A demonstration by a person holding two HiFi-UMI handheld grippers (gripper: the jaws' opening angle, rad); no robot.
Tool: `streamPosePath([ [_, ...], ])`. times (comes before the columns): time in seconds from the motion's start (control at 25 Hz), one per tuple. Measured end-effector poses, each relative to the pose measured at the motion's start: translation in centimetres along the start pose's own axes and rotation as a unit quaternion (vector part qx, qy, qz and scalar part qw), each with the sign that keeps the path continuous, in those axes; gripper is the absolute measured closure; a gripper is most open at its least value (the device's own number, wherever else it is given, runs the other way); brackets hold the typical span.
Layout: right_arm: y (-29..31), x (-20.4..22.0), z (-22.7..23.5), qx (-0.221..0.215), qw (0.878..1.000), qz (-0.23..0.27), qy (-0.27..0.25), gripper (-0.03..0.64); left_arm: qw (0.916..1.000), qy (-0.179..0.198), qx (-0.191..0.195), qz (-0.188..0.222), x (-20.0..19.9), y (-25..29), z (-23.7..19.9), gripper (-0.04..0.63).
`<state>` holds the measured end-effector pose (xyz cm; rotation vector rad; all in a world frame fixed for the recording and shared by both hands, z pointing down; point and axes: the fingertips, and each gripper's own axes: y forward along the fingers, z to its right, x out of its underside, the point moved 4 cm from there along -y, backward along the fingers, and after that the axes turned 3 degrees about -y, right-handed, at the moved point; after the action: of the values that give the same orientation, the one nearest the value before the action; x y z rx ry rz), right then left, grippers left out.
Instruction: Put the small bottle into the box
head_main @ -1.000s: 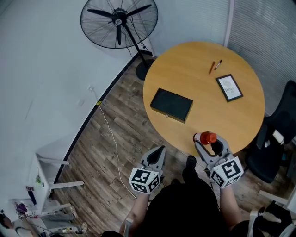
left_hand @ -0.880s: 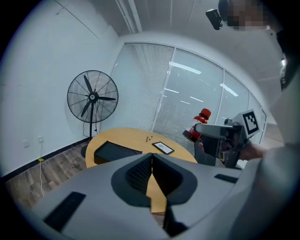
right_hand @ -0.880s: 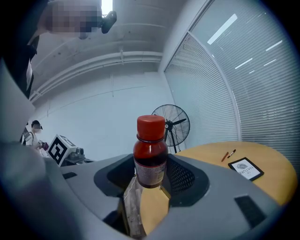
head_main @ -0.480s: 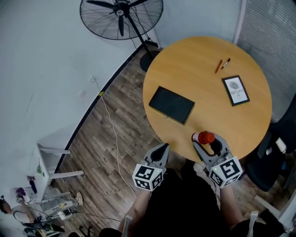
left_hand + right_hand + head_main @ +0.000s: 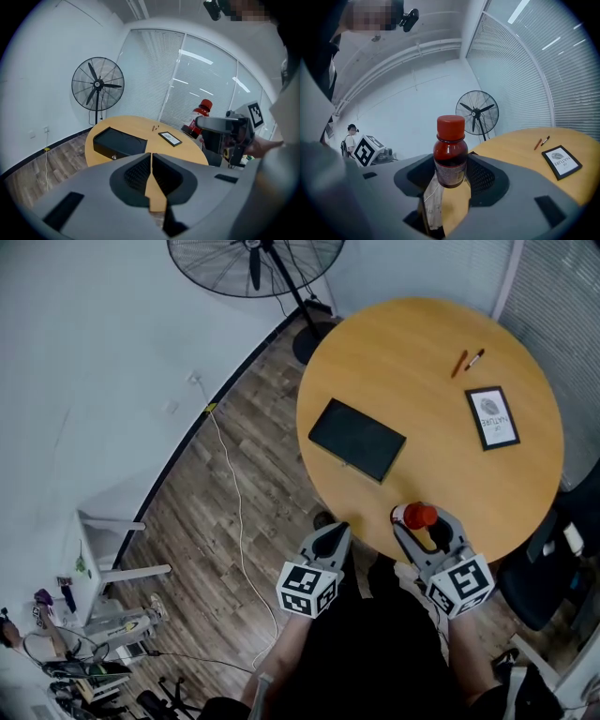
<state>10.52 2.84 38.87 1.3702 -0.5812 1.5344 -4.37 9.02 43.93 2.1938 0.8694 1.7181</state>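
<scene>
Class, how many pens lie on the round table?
2. An orange pen and a dark pen lie side by side beyond the framed picture. None seems hidden.

Bright even light, soft shadows, fisheye gripper views, dark corners, edges seemingly blurred

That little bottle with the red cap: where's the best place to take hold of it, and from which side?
Probably by its round labelled body, below the red cap, coming in level from the side: the small bottle stands upright, and its straight wall gives even contact on both sides. The right tool grips it just so.
</scene>
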Motion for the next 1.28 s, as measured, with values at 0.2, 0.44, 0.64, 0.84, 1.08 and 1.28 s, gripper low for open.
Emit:
streamPosePath([
  [0.2, 0.7, 0.4, -0.4, 0.004, 1.000, -0.008, 0.004, 0.394, 1.0000, 0.007, 0.001, 0.001, 0.1, 0.5, -1.2, 0.595],
  [0.44, 1.9, 0.4, -0.9, 0.013, 1.000, -0.014, 0.004, 0.394, 0.9999, 0.010, 0.006, -0.006, 0.0, 1.9, -3.6, 0.595],
  [0.64, 2.7, 0.2, -1.1, 0.034, 0.999, -0.016, 0.008, 0.394, 0.9994, 0.014, 0.022, -0.023, 0.2, 3.6, -5.4, 0.595],
  [0.84, 3.5, 0.3, -0.9, 0.062, 0.998, -0.019, 0.018, 0.394, 0.9982, 0.022, 0.033, -0.045, 0.6, 5.6, -7.4, 0.594],
  [1.08, 5.0, 0.4, -0.3, 0.087, 0.995, -0.028, 0.028, 0.394, 0.9958, 0.037, 0.039, -0.074, 0.9, 8.6, -10.1, 0.574],
  [1.28, 6.0, 0.3, 0.1, 0.107, 0.993, -0.034, 0.035, 0.394, 0.9932, 0.040, 0.044, -0.100, 1.7, 10.9, -12.3, 0.555],
])
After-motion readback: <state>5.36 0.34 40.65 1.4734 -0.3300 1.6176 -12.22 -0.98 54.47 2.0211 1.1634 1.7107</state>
